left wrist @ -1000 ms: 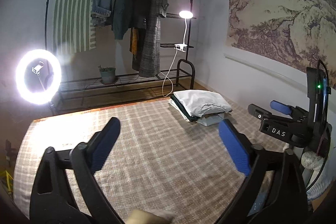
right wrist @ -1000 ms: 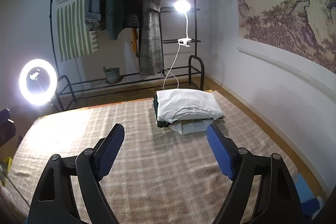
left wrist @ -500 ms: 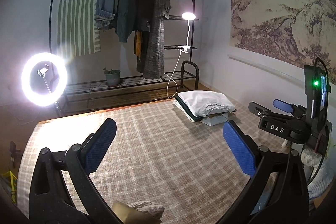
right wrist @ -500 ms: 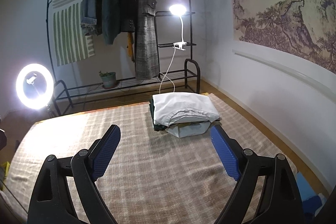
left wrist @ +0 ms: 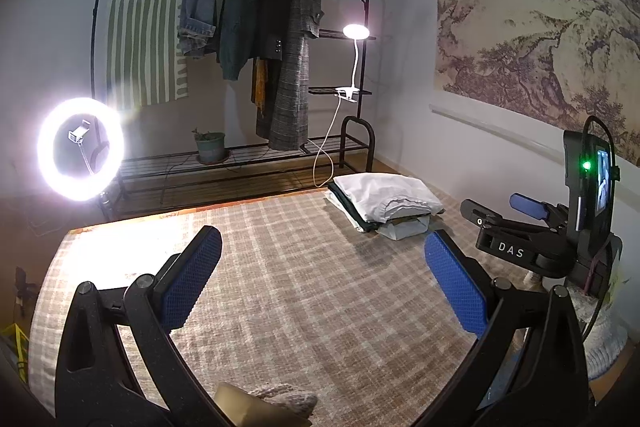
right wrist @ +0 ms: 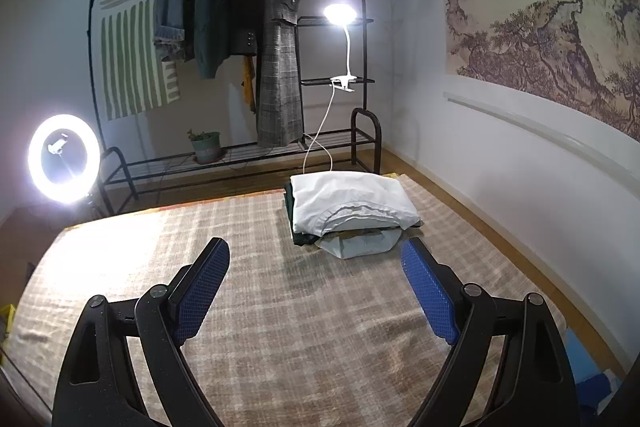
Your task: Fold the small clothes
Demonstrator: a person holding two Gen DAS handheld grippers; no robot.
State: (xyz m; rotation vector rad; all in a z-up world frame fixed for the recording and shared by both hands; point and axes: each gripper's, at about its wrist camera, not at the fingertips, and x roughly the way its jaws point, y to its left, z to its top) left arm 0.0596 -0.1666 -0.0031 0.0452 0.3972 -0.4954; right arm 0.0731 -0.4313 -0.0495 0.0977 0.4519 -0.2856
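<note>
Nearest, at 6 o'clock in the left wrist view, a tan knitted item [left wrist: 276,397] pokes up under the left gripper [left wrist: 322,263]. It was only a sliver 1 s ago, so that gripper has tilted down or pulled back twd it. Prob the next small garment to fold, tho too little shows to say what it is.

Both grippers are wide open, w/ nothing between the blue pads [left wrist: 188,283]. The right gripper [right wrist: 316,283] also hangs over bare checked mat [right wrist: 280,347].

At 3 o'clock in the left view, the right gripper's body and its lit screen now sit lower and nearer than 1 s ago.

Farther out, at 1 o'clock, the folded stack [right wrist: 352,211] rests on the mat's far edge, white piece on top, dark ones under, apart from both grippers. It has slid away in both views, so both are backing off.

Read: 1 fold cycle looks done, hands are resetting for the next piece.

Beyond, at 12 o'clock, the clothes rack [right wrist: 240,39]; at 9 o'clock, the ring light [right wrist: 64,157].
</note>
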